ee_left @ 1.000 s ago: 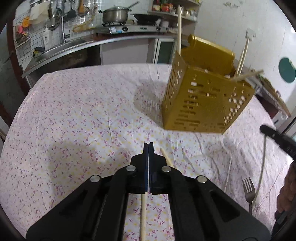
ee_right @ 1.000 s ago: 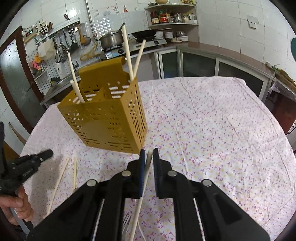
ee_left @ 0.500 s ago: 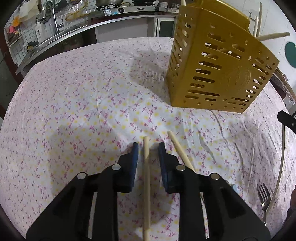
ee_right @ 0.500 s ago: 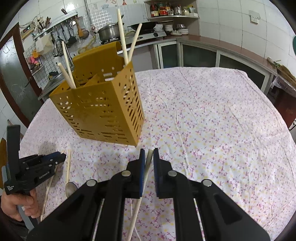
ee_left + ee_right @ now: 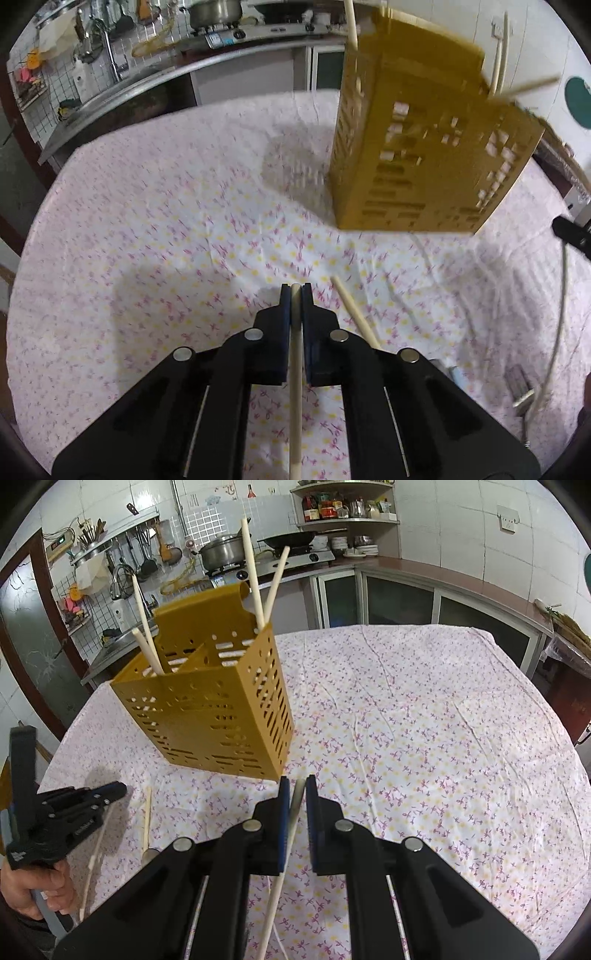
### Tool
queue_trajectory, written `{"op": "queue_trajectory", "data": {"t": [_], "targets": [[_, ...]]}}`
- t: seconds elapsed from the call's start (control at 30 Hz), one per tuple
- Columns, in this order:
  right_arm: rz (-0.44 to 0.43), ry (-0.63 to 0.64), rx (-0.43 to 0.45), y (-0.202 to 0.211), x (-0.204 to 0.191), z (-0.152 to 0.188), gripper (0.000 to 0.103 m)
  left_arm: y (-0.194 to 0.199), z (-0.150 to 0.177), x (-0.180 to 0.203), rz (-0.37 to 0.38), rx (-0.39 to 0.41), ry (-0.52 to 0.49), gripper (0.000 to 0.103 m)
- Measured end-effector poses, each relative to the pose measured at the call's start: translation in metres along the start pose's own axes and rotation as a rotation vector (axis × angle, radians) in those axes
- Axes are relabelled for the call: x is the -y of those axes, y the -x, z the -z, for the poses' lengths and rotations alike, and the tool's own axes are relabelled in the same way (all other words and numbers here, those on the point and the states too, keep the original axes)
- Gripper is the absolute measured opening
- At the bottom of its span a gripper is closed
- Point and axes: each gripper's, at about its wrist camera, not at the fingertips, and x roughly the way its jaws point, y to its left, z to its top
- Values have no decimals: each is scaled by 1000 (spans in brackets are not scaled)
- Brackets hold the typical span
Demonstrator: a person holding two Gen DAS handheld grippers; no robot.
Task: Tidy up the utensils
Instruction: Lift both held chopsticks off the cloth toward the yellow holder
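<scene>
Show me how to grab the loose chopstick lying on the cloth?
Pinch the loose chopstick across its middle, coming down from above. It lies flat on the tablecloth, thin and round, so only its two long sides can be gripped.

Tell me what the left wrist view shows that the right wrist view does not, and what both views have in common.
Only the left wrist view shows the left gripper from behind, shut on a chopstick, its jaws having just closed.

Only the right wrist view shows the right gripper shut on a pale stick, the hand holding the left gripper, and the shelf of jars.

Both show the yellow basket with chopsticks in it, a loose chopstick and the flowered tablecloth.
</scene>
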Motion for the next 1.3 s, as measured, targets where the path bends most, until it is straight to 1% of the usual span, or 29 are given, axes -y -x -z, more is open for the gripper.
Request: {"op": "queue_trajectory", "data": {"t": [0.2, 0.3, 0.4, 0.47, 0.57, 0.63, 0.7, 0.77, 0.8, 0.93, 1.1, 1.2, 1.23, 1.27, 1.3], "targets": [[-13, 5, 43, 22, -4, -7, 9, 47, -13, -4, 29, 115, 33, 4], [-19, 16, 78, 39, -6, -12, 9, 79, -19, -2, 45, 188, 43, 4], [-27, 28, 119, 59, -10, -18, 9, 103, -19, 2, 53, 244, 49, 4], [-33, 37, 137, 69, -13, -20, 9, 114, -17, 6, 56, 263, 46, 4], [-31, 53, 144, 76, -17, -21, 9, 120, -18, 5, 51, 271, 39, 4], [-18, 51, 123, 69, -14, -20, 9, 115, -17, 3, 43, 257, 37, 4], [-1, 42, 79, 55, -7, -18, 9, 107, -14, -1, 39, 239, 44, 4], [24, 20, 24, 33, 3, -14, 10, 104, -14, -5, 29, 243, 51, 4], [25, 4, -17, 19, 9, -12, 11, 104, -14, -6, 31, 245, 55, 4], [31, -41, -106, -21, 22, -7, 11, 101, -18, -7, 38, 244, 50, 4], [56, -49, -183, -58, 22, -1, 11, 97, -20, -11, 47, 243, 60, 4], [80, -50, -216, -72, 20, 2, 11, 93, -20, -14, 54, 237, 66, 4], [91, -51, -223, -76, 20, 3, 14, 92, -20, -14, 56, 236, 67, 4], [94, -52, -226, -78, 20, 4, 19, 91, -20, -15, 57, 235, 67, 4], [103, -45, -227, -80, 18, 4, 19, 91, -20, -14, 58, 235, 66, 4]]}}
